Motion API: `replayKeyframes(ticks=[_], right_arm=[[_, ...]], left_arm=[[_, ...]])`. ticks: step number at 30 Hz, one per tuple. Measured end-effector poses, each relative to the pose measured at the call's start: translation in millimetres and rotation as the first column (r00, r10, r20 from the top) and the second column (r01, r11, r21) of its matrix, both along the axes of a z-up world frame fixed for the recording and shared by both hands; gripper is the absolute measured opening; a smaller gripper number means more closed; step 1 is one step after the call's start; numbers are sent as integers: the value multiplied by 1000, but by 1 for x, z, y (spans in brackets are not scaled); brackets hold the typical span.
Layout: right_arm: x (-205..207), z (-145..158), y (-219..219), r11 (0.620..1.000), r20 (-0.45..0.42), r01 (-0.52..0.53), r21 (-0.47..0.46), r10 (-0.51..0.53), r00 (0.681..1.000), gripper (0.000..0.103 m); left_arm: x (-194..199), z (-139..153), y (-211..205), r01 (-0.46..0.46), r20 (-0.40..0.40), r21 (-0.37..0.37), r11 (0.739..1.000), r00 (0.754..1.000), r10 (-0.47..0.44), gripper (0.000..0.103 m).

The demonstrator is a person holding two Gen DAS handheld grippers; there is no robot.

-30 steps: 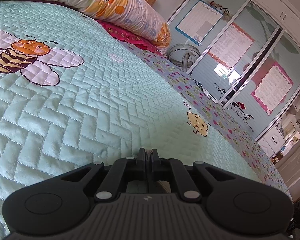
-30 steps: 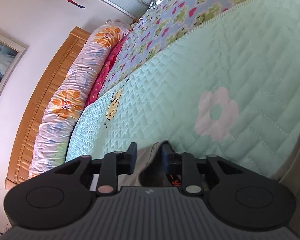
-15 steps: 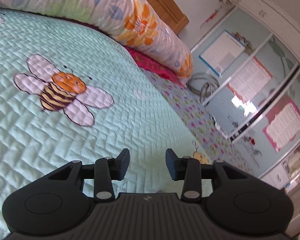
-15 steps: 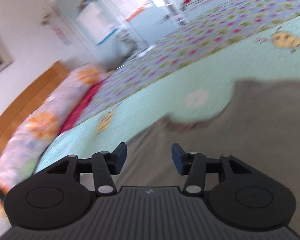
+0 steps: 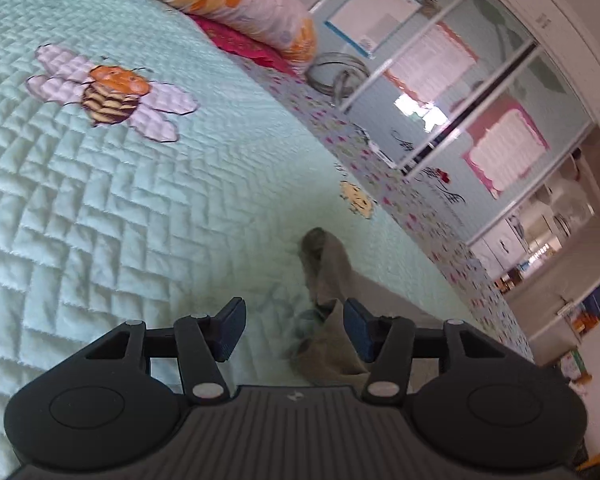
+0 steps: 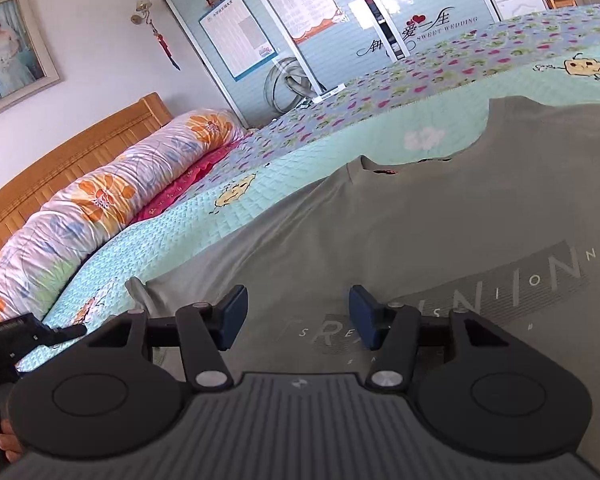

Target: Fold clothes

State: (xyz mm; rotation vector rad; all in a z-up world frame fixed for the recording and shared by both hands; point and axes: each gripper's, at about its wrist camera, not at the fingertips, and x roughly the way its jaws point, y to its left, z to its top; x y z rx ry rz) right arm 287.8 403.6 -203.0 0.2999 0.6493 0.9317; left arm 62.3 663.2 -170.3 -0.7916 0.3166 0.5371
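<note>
**Right wrist view: grey T-shirt spread flat on the quilt**

Right wrist view shows the grey T-shirt (image 6: 440, 220) lying flat on the green quilt (image 6: 188, 220), its collar at the far end and its long axis running near to far. Right gripper (image 6: 296, 314) hovers above the printed chest — jaws wide apart, holding nothing. Left gripper (image 5: 292, 330) is likewise wide open — a bunched sleeve (image 5: 328, 268) lies beside its right finger.

T-shirt (image 6: 440, 232) lies flat on quilt (image 6: 180, 224), under right gripper (image 6: 298, 316). Rolled duvet (image 6: 100, 200) behind it against headboard (image 6: 60, 160). Left gripper (image 5: 292, 328) over what's probably a sleeve.
</note>
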Motion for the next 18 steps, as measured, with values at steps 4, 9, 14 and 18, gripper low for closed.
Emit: replayKeyframes(ticks=[4, 9, 14, 18], right_arm=[[-3, -1, -2, 1000, 8, 10, 0, -10, 1000, 57], [-3, 0, -2, 1000, 13, 20, 0, -20, 1000, 57], [-1, 0, -3, 1000, 5, 24, 2, -25, 1000, 57], [1, -1, -4, 1000, -2, 30, 5, -30, 1000, 57]], left_arm=[[9, 1, -2, 119, -32, 108, 987, 993, -116, 39], [21, -5, 0, 210, -52, 143, 967, 978, -204, 23], [28, -9, -4, 229, -173, 191, 954, 965, -197, 1], [20, -7, 5, 181, -148, 172, 968, 976, -157, 1]])
